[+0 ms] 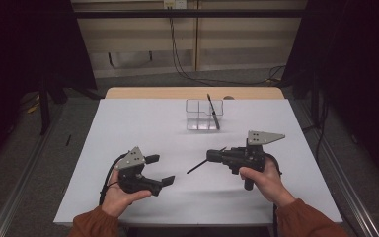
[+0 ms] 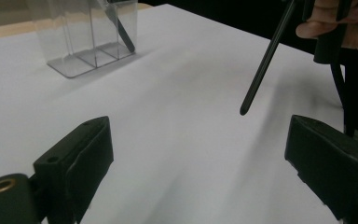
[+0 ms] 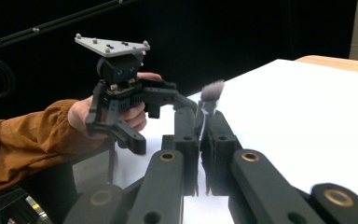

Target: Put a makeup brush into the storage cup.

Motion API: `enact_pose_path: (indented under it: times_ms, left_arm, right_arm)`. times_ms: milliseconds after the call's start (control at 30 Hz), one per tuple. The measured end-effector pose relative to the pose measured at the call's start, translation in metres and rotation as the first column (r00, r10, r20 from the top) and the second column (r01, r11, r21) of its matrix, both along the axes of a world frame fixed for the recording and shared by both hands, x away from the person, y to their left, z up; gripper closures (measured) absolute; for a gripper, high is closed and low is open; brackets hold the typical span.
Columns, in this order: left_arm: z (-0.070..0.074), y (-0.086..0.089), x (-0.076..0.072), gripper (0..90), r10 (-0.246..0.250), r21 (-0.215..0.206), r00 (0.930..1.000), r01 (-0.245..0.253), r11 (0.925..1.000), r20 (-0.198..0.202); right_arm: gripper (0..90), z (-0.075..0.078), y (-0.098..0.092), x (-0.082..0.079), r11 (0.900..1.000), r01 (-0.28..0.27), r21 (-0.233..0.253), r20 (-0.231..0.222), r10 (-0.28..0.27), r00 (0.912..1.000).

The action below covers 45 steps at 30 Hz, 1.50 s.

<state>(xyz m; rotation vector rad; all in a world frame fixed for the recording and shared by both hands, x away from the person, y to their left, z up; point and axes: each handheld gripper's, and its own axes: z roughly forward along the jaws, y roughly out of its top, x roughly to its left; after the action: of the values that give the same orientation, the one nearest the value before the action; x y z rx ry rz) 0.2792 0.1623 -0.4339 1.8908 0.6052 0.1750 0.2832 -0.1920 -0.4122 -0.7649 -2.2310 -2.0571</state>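
My right gripper [image 1: 212, 155] is shut on a thin black makeup brush [image 1: 197, 167], whose handle slants down and left over the white table [image 1: 128, 123]. In the right gripper view its grey bristles [image 3: 212, 91] stick up past the closed jaws of the right gripper [image 3: 203, 116]. My left gripper [image 1: 160, 170] stands open at the front left with nothing between its jaws. From the left gripper [image 2: 198, 135], the brush handle [image 2: 265, 60] hangs ahead, its tip just above the table. A clear organizer [image 1: 200, 116] stands at the back with another black brush [image 1: 213, 112] leaning in it.
The organizer [image 2: 74, 46] has several compartments, and the second brush [image 2: 121, 32] leans in the right one. The left hand and its gripper [image 3: 161, 122] show beyond the right gripper's jaws. Dark floor, rails and cables surround the table.
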Motion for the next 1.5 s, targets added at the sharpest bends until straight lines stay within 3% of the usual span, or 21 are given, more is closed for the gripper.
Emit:
enact_pose_path:
  times_ms: [267, 633, 800, 1033, 1100, 1300, 1367, 1500]
  left_arm:
    - [-0.001, 0.007, -0.004, 4.9, 0.022, 0.017, 0.9994, -0.022, 0.9996, 0.027]
    - [0.0, 0.026, -0.007, 2.7, 0.073, -0.01, 0.9951, -0.073, 0.9973, 0.066]
    - [0.002, 0.036, -0.009, 2.5, 0.136, -0.032, 0.9876, -0.134, 0.9904, 0.078]
    - [-0.001, 0.047, -0.013, 2.6, 0.222, -0.082, 0.9707, -0.214, 0.9733, 0.093]
    - [-0.002, 0.049, -0.014, 2.6, 0.23, -0.074, 0.9674, -0.224, 0.9719, 0.105]
    - [-0.004, 0.059, -0.019, 2.4, 0.233, -0.088, 0.9668, -0.225, 0.9704, 0.104]
    - [-0.004, 0.061, -0.021, 1.7, 0.251, -0.101, 0.9611, -0.241, 0.9653, 0.114]
    - [-0.005, 0.067, -0.024, 1.1, 0.267, -0.114, 0.9577, -0.255, 0.9602, 0.107]
  right_arm:
    - [86.3, 0.001, -0.008, 0.001, 1.0, 0.03, -0.01, 0.017, -0.03, 0.9994]
    - [86.3, 0.002, -0.018, 0.006, 0.996, 0.079, -0.038, 0.01, -0.078, 0.9969]
    - [86.3, 0.005, -0.024, 0.009, 0.995, 0.098, -0.033, 0.017, -0.097, 0.9951]
    - [86.3, 0.008, -0.032, 0.015, 0.989, 0.135, -0.058, 0.015, -0.134, 0.9909]
    - [86.3, 0.008, -0.034, 0.017, 0.987, 0.147, -0.066, 0.008, -0.147, 0.9891]
    - [86.2, 0.009, -0.038, 0.022, 0.982, 0.167, -0.091, 0.01, -0.167, 0.986]
    - [86.2, 0.011, -0.038, 0.024, 0.98, 0.171, -0.104, 0.014, -0.17, 0.9853]
    - [86.2, 0.014, -0.04, 0.028, 0.979, 0.177, -0.105, 0.016, -0.176, 0.9843]
